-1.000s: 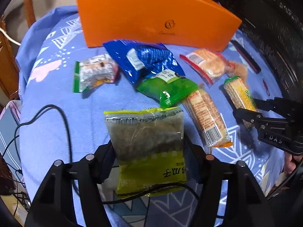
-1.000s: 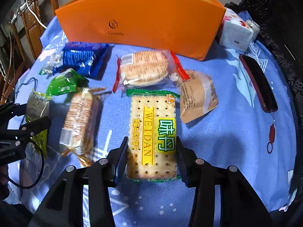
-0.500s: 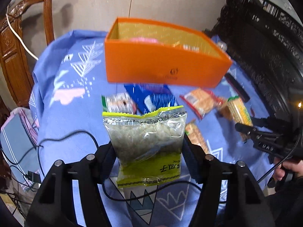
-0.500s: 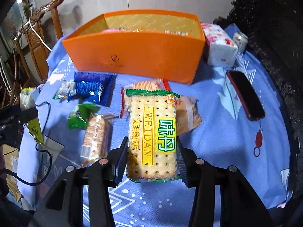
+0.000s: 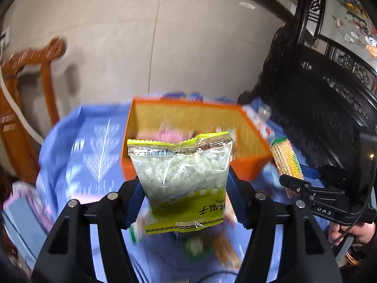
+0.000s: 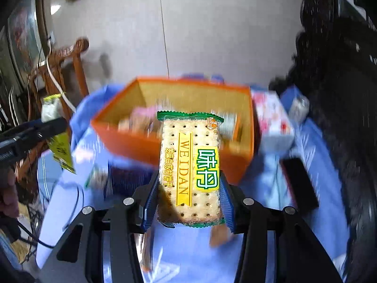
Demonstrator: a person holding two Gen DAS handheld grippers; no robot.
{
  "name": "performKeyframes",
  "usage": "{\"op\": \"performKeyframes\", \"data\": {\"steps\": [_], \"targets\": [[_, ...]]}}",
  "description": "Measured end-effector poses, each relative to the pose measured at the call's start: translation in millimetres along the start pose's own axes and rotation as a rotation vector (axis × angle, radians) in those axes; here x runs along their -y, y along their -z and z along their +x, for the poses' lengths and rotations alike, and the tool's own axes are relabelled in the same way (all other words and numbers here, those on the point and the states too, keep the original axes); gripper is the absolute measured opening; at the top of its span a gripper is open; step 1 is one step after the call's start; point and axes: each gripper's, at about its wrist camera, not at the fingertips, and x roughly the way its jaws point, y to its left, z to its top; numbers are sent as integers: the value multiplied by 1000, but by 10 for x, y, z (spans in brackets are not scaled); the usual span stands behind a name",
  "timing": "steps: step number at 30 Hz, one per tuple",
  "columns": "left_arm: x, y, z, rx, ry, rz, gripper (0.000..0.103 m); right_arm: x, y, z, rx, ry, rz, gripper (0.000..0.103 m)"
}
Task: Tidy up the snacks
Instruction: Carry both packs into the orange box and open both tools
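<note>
Both packets had been lifted off the surface toward the orange box (image 6: 132, 141): seed bag (image 5: 181, 176) clamped in left jaws, cracker pack (image 6: 189, 165) in right.

Def someone's home, prob a living or dining rm. Table's got a blue bedsheet-type cloth (image 6: 318, 169) w/ white leaf prints thrown over it. Carved reddish wooden chair (image 5: 30, 75) off to one side, big dark ornate carved furniture (image 5: 329, 99) on the other w/ what looks like a painted bird-and-flower panel (image 5: 353, 18) above. Plain pale tiled wall (image 5: 165, 35) behind. Tissue pack (image 6: 271, 118) and random cables (image 6: 42, 212) lying about, orange box (image 6: 132, 141) w/ snacks in it.
</note>
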Motion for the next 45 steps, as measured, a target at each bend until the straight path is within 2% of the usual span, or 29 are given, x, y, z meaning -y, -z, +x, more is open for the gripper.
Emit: {"op": "performKeyframes", "data": {"steps": [6, 8, 9, 10, 11, 14, 22, 29, 35, 41, 45], "targets": [[125, -811, 199, 118, 7, 48, 63, 59, -797, 45, 146, 19, -37, 47], [150, -1014, 260, 134, -8, 42, 74, 101, -1017, 64, 183, 18, -40, 49], [144, -1071, 279, 136, -25, 31, 94, 118, -1087, 64, 190, 12, -37, 55], [128, -1123, 294, 144, -62, 6, 99, 144, -1146, 78, 191, 7, -27, 80], [111, -1139, 301, 150, -81, -12, 99, 177, -1186, 81, 195, 12, 2, 98], [19, -1097, 351, 109, -95, -73, 99, 231, -1181, 77, 195, 19, 67, 100], [-243, -634, 365, 6, -139, -166, 99, 300, -733, 215, 27, 41, 115, 100], [-184, -200, 288, -90, -211, -135, 99, 374, -165, 203, -107, 19, 205, 100], [-64, 40, 231, -152, -225, -133, 99, 343, 144, 73, -141, 29, 209, 100], [79, 213, 168, -187, -219, -110, 99, 364, 437, 53, -150, 46, 155, 100], [129, 363, 158, -227, -212, -120, 99, 546, 764, 283, -232, 20, 169, 100]]}}
